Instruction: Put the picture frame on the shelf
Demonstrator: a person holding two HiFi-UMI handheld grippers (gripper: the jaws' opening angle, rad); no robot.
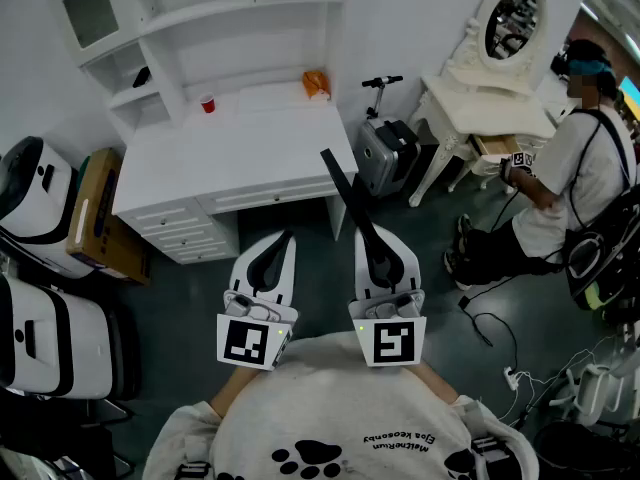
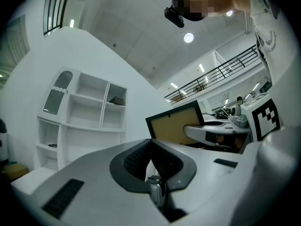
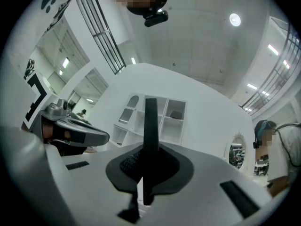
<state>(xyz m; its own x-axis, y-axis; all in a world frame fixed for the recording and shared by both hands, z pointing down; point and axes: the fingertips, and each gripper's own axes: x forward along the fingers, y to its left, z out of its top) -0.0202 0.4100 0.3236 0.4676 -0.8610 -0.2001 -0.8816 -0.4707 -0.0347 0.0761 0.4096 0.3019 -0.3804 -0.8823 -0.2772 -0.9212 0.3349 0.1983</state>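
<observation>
Picture frame point(image 1: 343, 190) pinched edge-on in right gripper point(image 1: 379, 252); left gripper point(image 1: 271, 260) jaws together, empty; white shelf point(image 1: 190, 23) ahead above tabletop point(image 1: 240, 153).

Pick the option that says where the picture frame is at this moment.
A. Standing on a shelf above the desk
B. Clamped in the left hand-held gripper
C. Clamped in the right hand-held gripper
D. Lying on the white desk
C: the right hand-held gripper has its jaws shut on the edge of the black picture frame, which sticks up out of them, while the left hand-held gripper is shut on nothing.
</observation>
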